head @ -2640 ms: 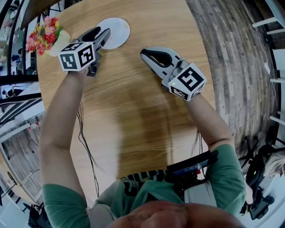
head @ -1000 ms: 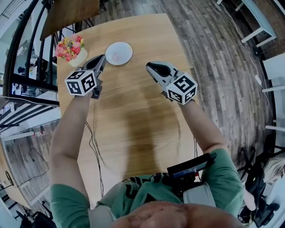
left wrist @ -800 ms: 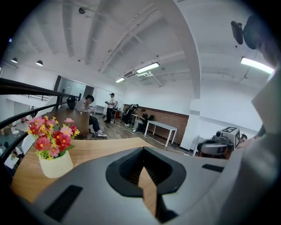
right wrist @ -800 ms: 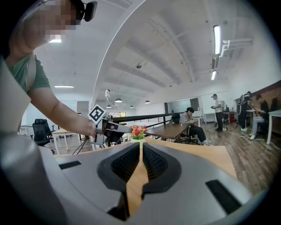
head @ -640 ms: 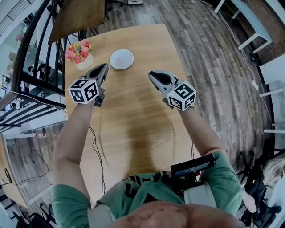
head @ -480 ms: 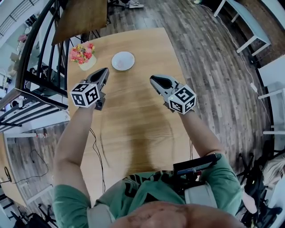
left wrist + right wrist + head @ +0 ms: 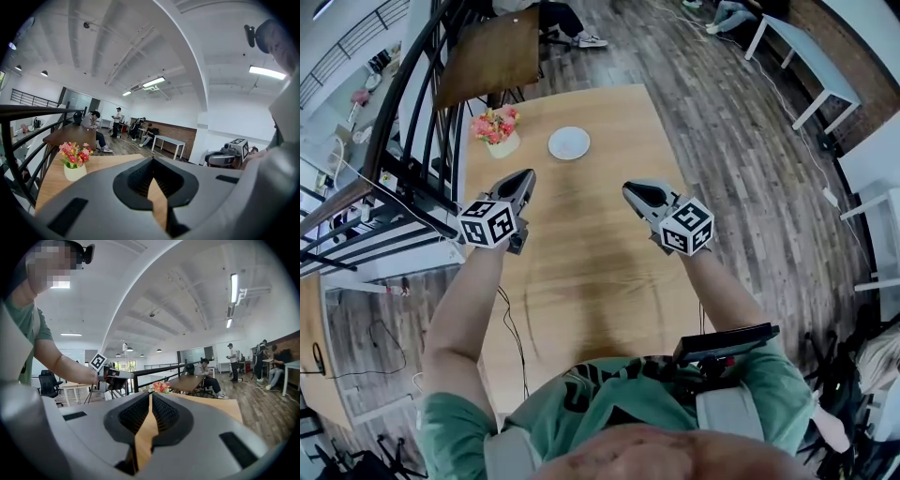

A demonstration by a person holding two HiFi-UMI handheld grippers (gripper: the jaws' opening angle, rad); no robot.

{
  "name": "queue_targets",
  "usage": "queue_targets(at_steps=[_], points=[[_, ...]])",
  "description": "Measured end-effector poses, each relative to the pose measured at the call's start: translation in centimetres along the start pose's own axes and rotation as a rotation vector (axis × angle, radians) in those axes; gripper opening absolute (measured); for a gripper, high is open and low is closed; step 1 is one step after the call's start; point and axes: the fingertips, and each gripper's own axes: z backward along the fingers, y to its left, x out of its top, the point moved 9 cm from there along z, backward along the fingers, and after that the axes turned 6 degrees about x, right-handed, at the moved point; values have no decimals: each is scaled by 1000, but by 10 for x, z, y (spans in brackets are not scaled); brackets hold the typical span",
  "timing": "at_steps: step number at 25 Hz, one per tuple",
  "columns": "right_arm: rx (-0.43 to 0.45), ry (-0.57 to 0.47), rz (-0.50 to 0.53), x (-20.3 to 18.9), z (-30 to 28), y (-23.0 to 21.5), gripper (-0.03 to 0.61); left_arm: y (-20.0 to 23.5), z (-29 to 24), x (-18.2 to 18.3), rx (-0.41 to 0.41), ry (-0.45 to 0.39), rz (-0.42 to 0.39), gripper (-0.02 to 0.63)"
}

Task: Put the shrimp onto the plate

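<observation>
A cream pot of pink and red flowers (image 7: 497, 131) stands near the far left edge of the light wooden worktop (image 7: 581, 272). The left gripper (image 7: 525, 176) hangs above the worktop's left side, its grey fingers (image 7: 93, 197) pressed together with nothing between them. Farther off and slightly to the right lies the small round white plate (image 7: 569, 142), well apart from both grippers. The shrimp is too small to make out. The right gripper (image 7: 628, 187) hangs opposite the left one, and its fingers (image 7: 197, 427) are likewise pressed together and empty.
</observation>
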Motion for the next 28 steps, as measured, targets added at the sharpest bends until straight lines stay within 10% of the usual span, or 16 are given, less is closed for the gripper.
queue_targets(at_steps=[28], points=[[78, -47, -30, 54, 53, 220, 9, -95, 305, -3, -19, -119, -74, 3]])
